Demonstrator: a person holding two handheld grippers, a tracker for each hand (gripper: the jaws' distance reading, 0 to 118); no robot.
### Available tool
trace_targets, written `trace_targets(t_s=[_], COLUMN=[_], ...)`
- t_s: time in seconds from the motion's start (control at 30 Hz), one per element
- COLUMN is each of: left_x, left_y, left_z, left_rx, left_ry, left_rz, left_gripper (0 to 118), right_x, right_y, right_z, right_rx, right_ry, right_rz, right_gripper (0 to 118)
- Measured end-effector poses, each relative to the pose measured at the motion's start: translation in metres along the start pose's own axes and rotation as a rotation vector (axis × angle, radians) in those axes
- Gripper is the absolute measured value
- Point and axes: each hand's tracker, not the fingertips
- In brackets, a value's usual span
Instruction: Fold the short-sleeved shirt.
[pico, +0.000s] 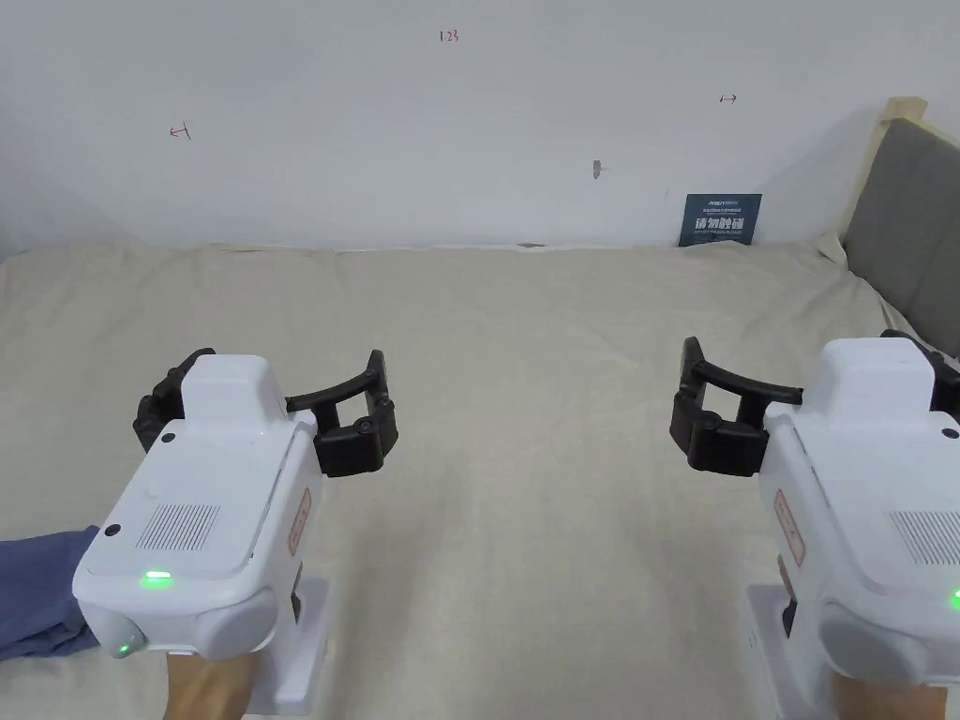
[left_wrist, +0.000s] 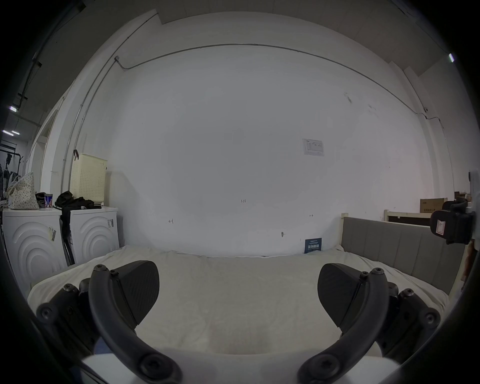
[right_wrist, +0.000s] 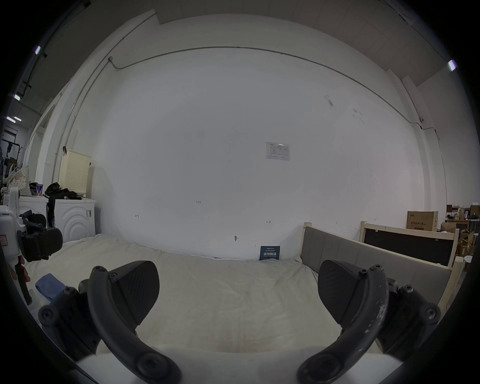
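Hovering over bed (pico: 525, 375): left tool (left_wrist: 237, 293), right tool (right_wrist: 237, 293) released; right gripper view reveals blue shirt (right_wrist: 49, 285).

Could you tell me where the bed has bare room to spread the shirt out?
The beige sheet lies bare from the wall to between the left gripper and the right gripper, both open. The only taken spot is the near left edge, where the blue cloth lies.

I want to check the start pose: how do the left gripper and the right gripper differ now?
The left gripper is held over the bed beside the blue cloth; the right gripper is near the grey headboard, far from that cloth. Both are open, empty and point at the wall.
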Motion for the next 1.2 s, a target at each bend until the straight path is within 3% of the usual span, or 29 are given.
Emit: trace_targets(t_s=[1.2], left_x=[-0.0059], left_y=[-0.0019], left_z=[-0.0001], left_rx=[-0.011], left_ry=[0.0], left_rz=[0.032], left_gripper=[118], right_x=[-0.0023], right_y=[-0.0007], right_z=[-0.0011], right_rx=[0.001], right_ry=[0.001], right_rz=[0.0], right_gripper=[118])
